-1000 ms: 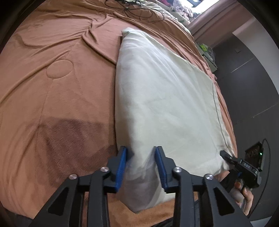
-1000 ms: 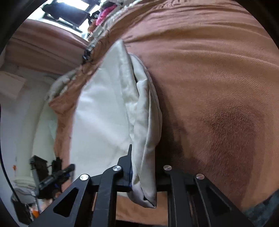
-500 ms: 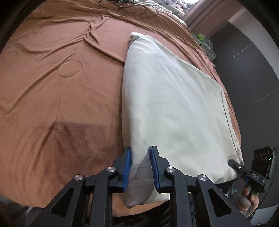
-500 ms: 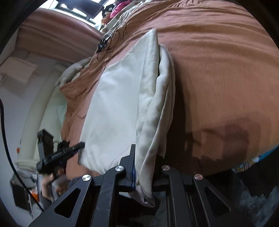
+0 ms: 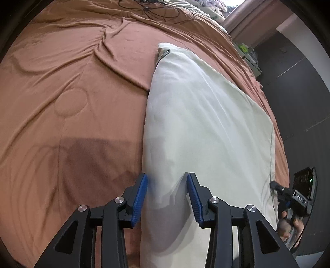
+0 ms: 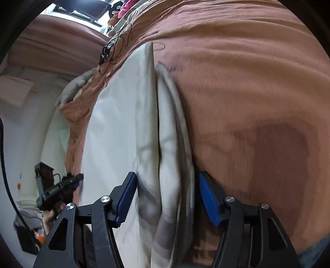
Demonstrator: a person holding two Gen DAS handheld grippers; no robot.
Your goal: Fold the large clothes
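Observation:
A large cream garment [image 5: 206, 123] lies folded lengthwise on the brown bedspread [image 5: 72, 92]. My left gripper [image 5: 167, 177] straddles its near left corner. The jaws are opening, and the cloth sits slack between the blue pads [image 5: 140, 191]. In the right wrist view my right gripper [image 6: 167, 175] straddles the stacked folded edge of the garment [image 6: 169, 144]. Its jaws are opening too, with a small gap on each side of the cloth. Each view shows the other gripper, hand-held, at the far near corner: the right gripper [image 5: 276, 186] and the left gripper [image 6: 70, 181].
A black cable [image 5: 160, 10] lies tangled at the far end of the bed, near piled bedding [image 6: 74, 86]. A dark wall [image 5: 299, 82] runs along the right side of the bed. The bed's near edge drops off just below both grippers.
Both grippers' jaws have spread apart and no longer pinch the cream cloth. The cloth's near end has settled onto the bedspread and both views have shifted slightly.

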